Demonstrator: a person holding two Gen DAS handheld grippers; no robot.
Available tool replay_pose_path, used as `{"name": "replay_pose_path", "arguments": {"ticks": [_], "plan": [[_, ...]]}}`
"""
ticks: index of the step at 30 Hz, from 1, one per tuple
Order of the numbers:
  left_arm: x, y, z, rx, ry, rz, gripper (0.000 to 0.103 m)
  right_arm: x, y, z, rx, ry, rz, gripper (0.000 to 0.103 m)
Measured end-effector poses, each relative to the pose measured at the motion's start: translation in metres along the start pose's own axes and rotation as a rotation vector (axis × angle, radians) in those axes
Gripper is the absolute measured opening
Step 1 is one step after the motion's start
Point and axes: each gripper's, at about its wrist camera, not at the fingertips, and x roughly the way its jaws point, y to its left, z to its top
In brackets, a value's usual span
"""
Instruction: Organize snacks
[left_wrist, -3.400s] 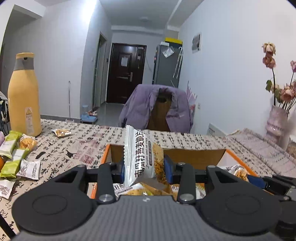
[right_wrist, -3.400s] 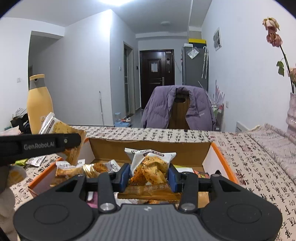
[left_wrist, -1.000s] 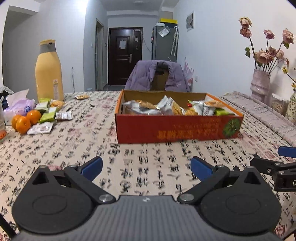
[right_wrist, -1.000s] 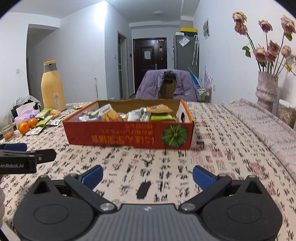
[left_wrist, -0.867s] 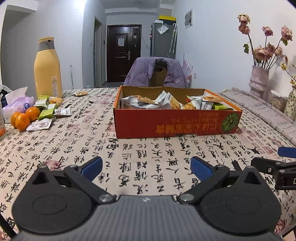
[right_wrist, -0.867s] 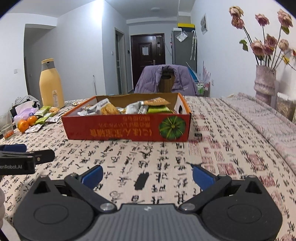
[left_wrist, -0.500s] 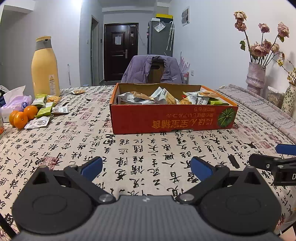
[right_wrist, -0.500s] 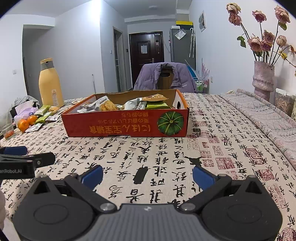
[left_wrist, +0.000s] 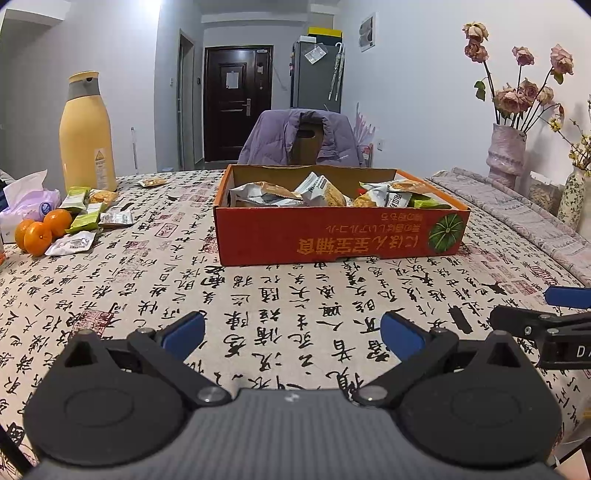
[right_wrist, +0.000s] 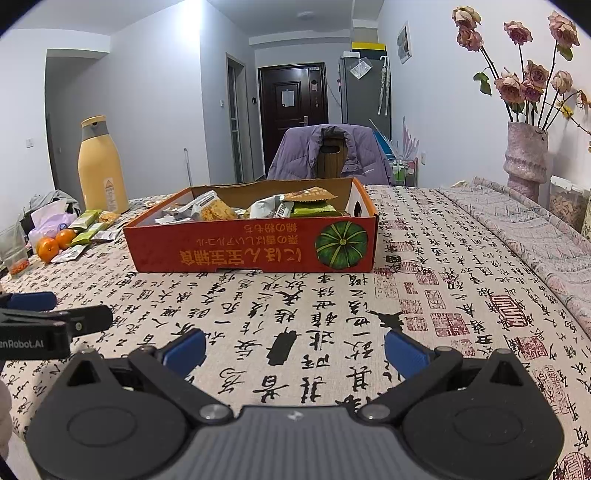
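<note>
Two grippers (left_wrist: 291, 334) (right_wrist: 293, 350) spread above calligraphy tablecloth (left_wrist: 258, 295).

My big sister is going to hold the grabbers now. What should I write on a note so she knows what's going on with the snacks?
Left gripper: open, empty, over the tablecloth, short of the box.
Right gripper: open, empty, beside the left one.
Orange box: on the table, many snack packets inside.
Done: those packets are packed.
Left: loose snack packets lie by the oranges and yellow bottle, plus one packet further back. They probably go in the box too.
</note>
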Motion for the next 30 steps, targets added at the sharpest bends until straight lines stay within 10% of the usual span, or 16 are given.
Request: {"name": "replay_pose_path", "arguments": {"ticks": [30], "plan": [[-0.0021, -0.0008, -0.0018, 0.0, -0.003, -0.01, 0.103, 0.0, 0.0006, -0.0001, -0.001, 0.001, 0.0, 0.103]]}}
